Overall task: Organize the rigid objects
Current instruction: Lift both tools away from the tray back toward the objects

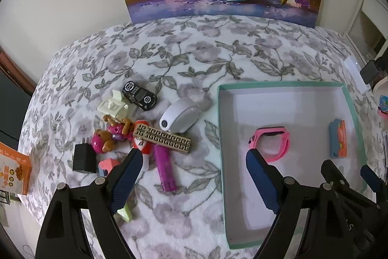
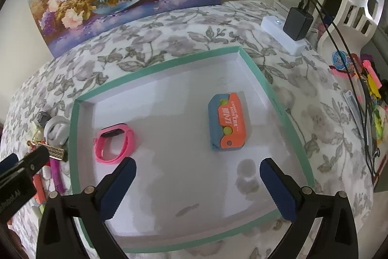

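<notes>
Sitting inside the shallow white cardboard box with a teal rim (image 2: 155, 64) are only two things so far: a pink plastic wristwatch (image 2: 114, 146) near its left wall, and a blue-and-orange rectangular toy block with printed lettering (image 2: 228, 121) towards the right, the two well apart; the rest of the box floor is bare, so by my reckoning the sorting is at an early stage; left of the box, on the grey-and-white floral bedspread (image 1: 169, 60), a heap waits: a black toy car (image 1: 139, 95), a cream plastic toy piece (image 1: 115, 106), a white oval gadget with a small lens (image 1: 179, 118), a magenta toy with brown puppy figures (image 1: 109, 135), a gold-and-black patterned bar (image 1: 162, 140) lying across a purple plastic stick (image 1: 165, 169), a red-and-white figure (image 1: 143, 145) and a black plug adapter (image 1: 83, 158), several touching or overlapping; the left gripper (image 1: 194, 169) hangs with its jaws spread wide and nothing between them, one finger by the heap and the other over the box edge; the right gripper (image 2: 197, 176) hovers over the box, likewise wide apart and empty; an orange carton (image 1: 14, 171) sits at the bed's far left edge.
</notes>
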A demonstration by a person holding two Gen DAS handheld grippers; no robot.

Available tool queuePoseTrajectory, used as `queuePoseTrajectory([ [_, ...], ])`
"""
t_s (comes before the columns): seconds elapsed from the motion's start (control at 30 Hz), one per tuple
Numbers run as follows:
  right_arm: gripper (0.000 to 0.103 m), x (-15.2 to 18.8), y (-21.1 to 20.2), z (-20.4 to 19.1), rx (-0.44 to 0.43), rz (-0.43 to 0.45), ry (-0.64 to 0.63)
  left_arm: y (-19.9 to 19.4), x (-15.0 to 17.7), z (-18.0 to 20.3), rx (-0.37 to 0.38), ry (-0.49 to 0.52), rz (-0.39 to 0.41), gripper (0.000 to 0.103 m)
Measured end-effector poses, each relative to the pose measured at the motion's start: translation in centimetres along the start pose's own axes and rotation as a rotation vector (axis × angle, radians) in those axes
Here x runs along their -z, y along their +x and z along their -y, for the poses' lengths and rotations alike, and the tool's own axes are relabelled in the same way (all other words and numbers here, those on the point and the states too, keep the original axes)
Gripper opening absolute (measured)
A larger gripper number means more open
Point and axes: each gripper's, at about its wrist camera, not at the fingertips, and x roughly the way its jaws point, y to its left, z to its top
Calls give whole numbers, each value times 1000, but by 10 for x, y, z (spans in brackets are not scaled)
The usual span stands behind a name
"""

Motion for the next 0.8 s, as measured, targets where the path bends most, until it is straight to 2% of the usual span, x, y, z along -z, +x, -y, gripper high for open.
queuePoseTrajectory([
  [0.37, 103, 13, -40, -13, -31, 81, 9, -26, 21, -33, -20, -46, 38, 88],
  [0.8, 103, 35, -74, -77, -119, 137, -119, -47, 38, -95, -60, -133, 81, 88],
])
